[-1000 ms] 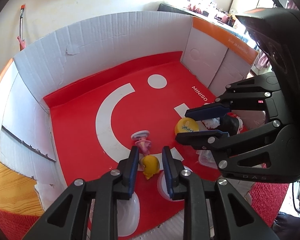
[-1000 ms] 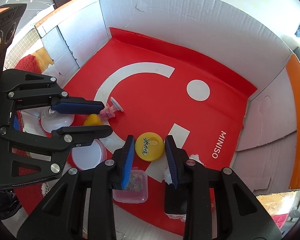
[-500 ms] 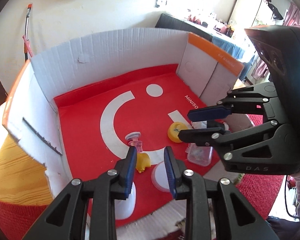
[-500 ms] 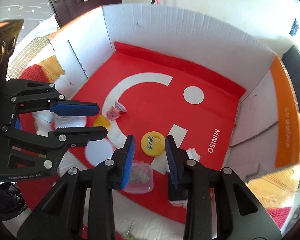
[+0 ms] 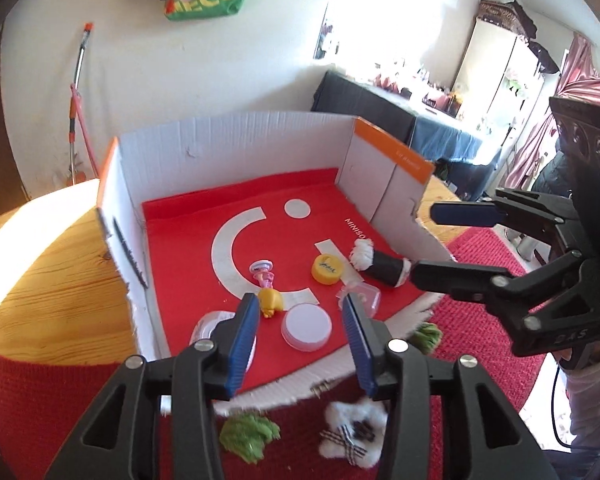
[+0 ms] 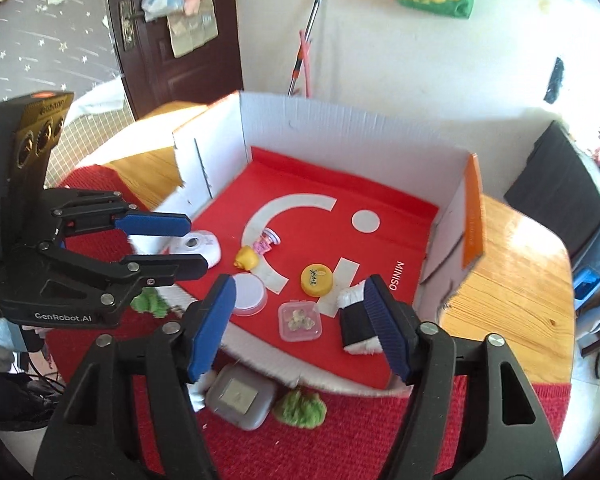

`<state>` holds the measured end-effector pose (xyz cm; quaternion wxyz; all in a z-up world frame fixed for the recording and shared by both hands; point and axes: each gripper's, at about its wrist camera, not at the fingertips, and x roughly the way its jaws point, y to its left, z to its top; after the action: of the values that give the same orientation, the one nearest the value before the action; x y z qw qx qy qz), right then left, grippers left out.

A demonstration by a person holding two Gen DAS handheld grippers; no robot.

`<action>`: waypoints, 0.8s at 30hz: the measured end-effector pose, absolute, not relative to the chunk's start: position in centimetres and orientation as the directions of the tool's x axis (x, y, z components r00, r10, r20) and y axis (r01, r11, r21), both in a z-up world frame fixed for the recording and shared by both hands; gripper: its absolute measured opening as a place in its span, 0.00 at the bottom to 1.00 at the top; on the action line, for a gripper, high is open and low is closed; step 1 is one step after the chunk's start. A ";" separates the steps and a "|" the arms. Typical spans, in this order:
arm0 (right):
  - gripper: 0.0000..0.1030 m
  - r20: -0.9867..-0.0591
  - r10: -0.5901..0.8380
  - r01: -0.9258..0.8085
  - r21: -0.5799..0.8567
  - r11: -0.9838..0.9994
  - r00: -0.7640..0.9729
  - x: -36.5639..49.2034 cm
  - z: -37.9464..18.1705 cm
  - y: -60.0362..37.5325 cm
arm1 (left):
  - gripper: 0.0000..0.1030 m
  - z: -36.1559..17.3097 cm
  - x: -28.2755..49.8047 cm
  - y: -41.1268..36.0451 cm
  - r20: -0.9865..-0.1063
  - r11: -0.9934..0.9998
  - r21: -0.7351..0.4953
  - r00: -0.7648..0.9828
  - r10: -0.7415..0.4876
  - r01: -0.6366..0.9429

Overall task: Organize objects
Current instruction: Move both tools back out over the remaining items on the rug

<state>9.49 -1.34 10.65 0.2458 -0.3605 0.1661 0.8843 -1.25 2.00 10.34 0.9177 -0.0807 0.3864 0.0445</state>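
A white cardboard box (image 5: 228, 152) with a red liner holds a yellow duck (image 5: 271, 300), a pink figurine (image 5: 265, 274), a yellow cap (image 5: 327, 267), a clear little case (image 5: 366, 294), a white round lid (image 5: 306, 326) and a black furry roll (image 5: 384, 266). My left gripper (image 5: 300, 312) hovers above the box's near edge, its jaws opening with nothing held. My right gripper (image 6: 300, 288) hangs over the near right side, jaws opening wide and empty, above the clear case (image 6: 300, 320) and the roll (image 6: 356, 320). A white dome (image 6: 200, 244) lies by the left gripper (image 6: 196, 245).
The box stands on a red knit mat (image 5: 480, 320) on a wooden table (image 5: 52, 280). In front of the box lie green fuzzy tufts (image 5: 248, 436), a white fluffy star (image 5: 352, 436) and a grey case (image 6: 240, 398). A broom leans on the far wall.
Both grippers have pulled back and up out of the box. Their jaws, nearly shut before, now stand apart. The objects in the box have stayed put.
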 end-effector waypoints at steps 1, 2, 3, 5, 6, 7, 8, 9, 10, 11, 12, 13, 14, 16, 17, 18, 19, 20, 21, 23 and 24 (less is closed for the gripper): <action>0.70 -0.705 0.323 -0.557 0.123 -0.821 -0.632 10.0 11.0 -2.0 | 0.49 10.4 -1.6 2.0 -0.712 0.982 -0.115 0.702 0.022 -0.147; 0.71 -0.695 0.328 -0.560 0.129 -0.818 -0.639 10.4 11.3 -2.5 | 0.49 10.7 -2.1 1.9 -0.705 0.981 -0.118 0.709 0.026 -0.153; 0.72 -0.684 0.336 -0.566 0.136 -0.813 -0.648 11.0 11.6 -3.0 | 0.51 10.9 -2.6 1.9 -0.698 0.980 -0.120 0.716 0.030 -0.157; 0.75 -0.669 0.343 -0.569 0.147 -0.809 -0.660 11.6 11.9 -3.8 | 0.57 11.4 -3.7 1.5 -0.678 0.980 -0.113 0.734 0.047 -0.166; 0.79 -0.656 0.354 -0.576 0.152 -0.803 -0.667 12.2 12.1 -4.3 | 0.61 11.6 -4.3 1.4 -0.667 0.979 -0.108 0.743 0.057 -0.173; 0.81 -0.647 0.366 -0.583 0.152 -0.798 -0.669 12.5 12.2 -4.7 | 0.62 11.8 -4.8 1.2 -0.656 0.979 -0.102 0.752 0.069 -0.179; 0.81 -0.638 0.374 -0.587 0.154 -0.795 -0.673 12.7 12.3 -5.1 | 0.64 12.0 -5.3 1.0 -0.645 0.978 -0.099 0.760 0.077 -0.183; 0.81 -0.625 0.382 -0.592 0.162 -0.790 -0.681 13.1 12.3 -5.6 | 0.67 12.1 -5.7 0.7 -0.637 0.978 -0.100 0.767 0.080 -0.185; 0.83 -0.618 0.387 -0.597 0.170 -0.784 -0.684 13.4 12.4 -5.9 | 0.68 12.2 -6.1 0.5 -0.629 0.977 -0.103 0.773 0.082 -0.187; 0.85 -0.612 0.391 -0.601 0.178 -0.779 -0.688 13.8 12.4 -6.2 | 0.70 12.2 -6.4 0.4 -0.623 0.976 -0.106 0.777 0.083 -0.189; 0.86 -0.598 0.398 -0.606 0.191 -0.772 -0.695 14.2 12.4 -6.6 | 0.70 12.2 -6.8 0.2 -0.618 0.976 -0.106 0.781 0.086 -0.192; 0.87 -0.590 0.403 -0.610 0.201 -0.766 -0.700 14.6 12.4 -6.9 | 0.70 12.2 -7.1 0.0 -0.615 0.975 -0.104 0.783 0.091 -0.195; 0.87 -0.585 0.407 -0.615 0.209 -0.761 -0.702 14.9 12.4 -7.1 | 0.71 12.1 -7.4 -0.2 -0.611 0.975 -0.099 0.785 0.100 -0.201; 0.88 -0.574 0.429 -0.632 0.209 -0.747 -0.697 15.4 12.1 -7.8 | 0.74 12.0 -8.0 -0.5 -0.601 0.972 -0.089 0.790 0.123 -0.219; 0.89 -0.566 0.446 -0.641 0.200 -0.741 -0.693 15.6 12.0 -8.2 | 0.75 11.9 -8.3 -0.6 -0.595 0.970 -0.082 0.792 0.136 -0.228; 0.90 -0.560 0.457 -0.647 0.196 -0.737 -0.691 15.9 11.9 -8.6 | 0.76 11.7 -8.5 -0.8 -0.591 0.969 -0.077 0.794 0.143 -0.233; 0.91 -0.555 0.466 -0.652 0.196 -0.732 -0.689 16.0 11.8 -8.9 | 0.77 11.5 -8.7 -0.9 -0.588 0.968 -0.074 0.794 0.150 -0.238; 0.92 -0.549 0.474 -0.659 0.198 -0.726 -0.688 16.2 11.6 -9.1 | 0.80 11.3 -8.9 -1.1 -0.587 0.968 -0.071 0.795 0.156 -0.242; 0.92 -0.541 0.489 -0.670 0.201 -0.715 -0.684 16.5 11.4 -9.5 | 0.81 11.1 -9.1 -1.2 -0.587 0.968 -0.069 0.794 0.158 -0.243; 0.92 -0.530 0.516 -0.688 0.191 -0.700 -0.673 16.7 11.0 -10.0 | 0.82 10.6 -9.3 -1.5 -0.587 0.966 -0.064 0.792 0.166 -0.249; 0.94 -0.523 0.534 -0.699 0.183 -0.691 -0.665 16.8 10.8 -10.3 | 0.83 10.3 -9.4 -1.6 -0.586 0.965 -0.061 0.791 0.173 -0.257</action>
<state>16.78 -10.29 10.78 0.3451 -0.2205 0.1875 0.8928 -9.39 -1.62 10.32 0.9439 -0.0688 0.3023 0.1139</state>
